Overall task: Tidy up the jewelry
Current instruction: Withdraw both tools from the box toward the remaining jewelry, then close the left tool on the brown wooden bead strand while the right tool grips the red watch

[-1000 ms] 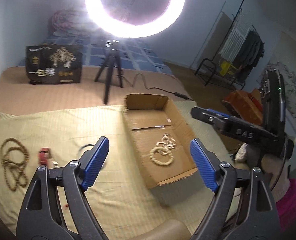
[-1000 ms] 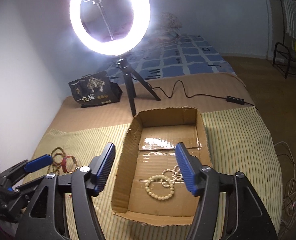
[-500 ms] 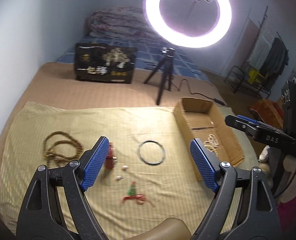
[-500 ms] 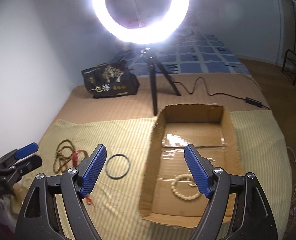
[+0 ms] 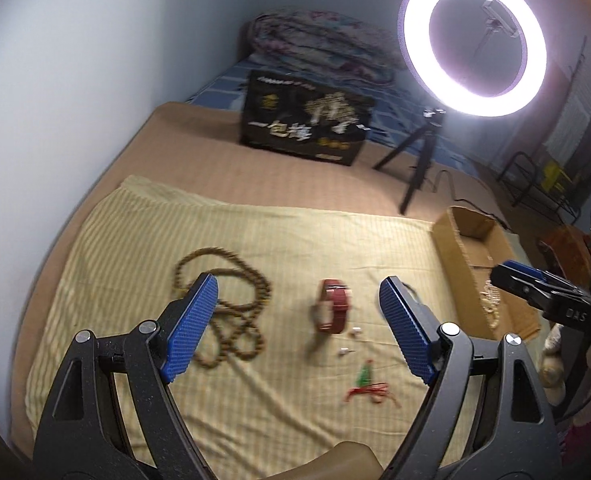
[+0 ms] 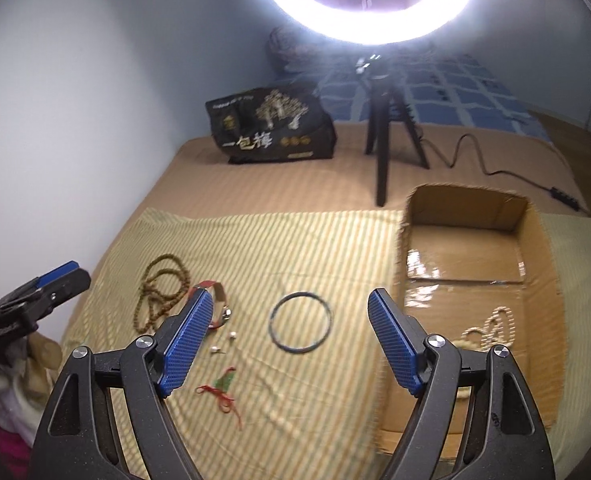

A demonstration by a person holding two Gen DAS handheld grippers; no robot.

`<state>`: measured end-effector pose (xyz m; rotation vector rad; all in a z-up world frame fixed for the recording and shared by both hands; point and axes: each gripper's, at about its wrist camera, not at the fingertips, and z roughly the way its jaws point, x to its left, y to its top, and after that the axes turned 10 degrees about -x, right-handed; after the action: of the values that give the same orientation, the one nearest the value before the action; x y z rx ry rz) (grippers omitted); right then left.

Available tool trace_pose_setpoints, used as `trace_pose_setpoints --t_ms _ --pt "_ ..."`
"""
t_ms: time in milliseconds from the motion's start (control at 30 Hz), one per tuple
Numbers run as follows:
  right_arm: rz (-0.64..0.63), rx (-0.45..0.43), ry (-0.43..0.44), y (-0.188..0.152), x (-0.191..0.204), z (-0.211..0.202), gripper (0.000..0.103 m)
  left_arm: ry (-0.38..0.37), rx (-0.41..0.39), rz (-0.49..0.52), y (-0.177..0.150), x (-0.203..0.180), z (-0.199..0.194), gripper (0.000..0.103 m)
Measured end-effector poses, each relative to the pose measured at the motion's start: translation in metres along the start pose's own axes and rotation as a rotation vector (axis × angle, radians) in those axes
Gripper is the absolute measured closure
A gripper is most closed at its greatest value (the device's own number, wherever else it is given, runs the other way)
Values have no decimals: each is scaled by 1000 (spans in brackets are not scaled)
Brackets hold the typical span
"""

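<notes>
both my grippers empty, jaws apart: left gripper (image 5: 295, 328) over the red watch (image 5: 332, 307), right gripper (image 6: 291, 340) over the black bangle (image 6: 300, 322) | sorted: 1 pale bead strand (image 6: 491, 326) in cardboard box (image 6: 465, 210) at bed's right edge | loose on striped cloth (image 6: 295, 240): 1 brown bead necklace (image 6: 161, 286), 2 ear studs (image 6: 223, 342), 1 red-cord charm (image 6: 219, 392)

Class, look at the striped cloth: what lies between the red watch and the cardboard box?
The dark bangle lies flat on the cloth between the red watch and the cardboard box, touching neither. The right wrist view shows it best.
</notes>
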<state>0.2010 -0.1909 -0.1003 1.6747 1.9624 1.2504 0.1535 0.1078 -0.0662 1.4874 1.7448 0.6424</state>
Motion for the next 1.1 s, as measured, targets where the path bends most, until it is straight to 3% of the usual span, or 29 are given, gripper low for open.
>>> trace_pose_setpoints --t_ms 333,833,1100 --pt "41 61 58 -5 32 37 23 63 81 -66 -10 48 30 18" --pt "-136 178 77 -25 95 94 23 69 229 -125 -29 77 85 21" --pt "-198 221 63 -35 106 123 23 97 278 -140 -38 87 109 22"
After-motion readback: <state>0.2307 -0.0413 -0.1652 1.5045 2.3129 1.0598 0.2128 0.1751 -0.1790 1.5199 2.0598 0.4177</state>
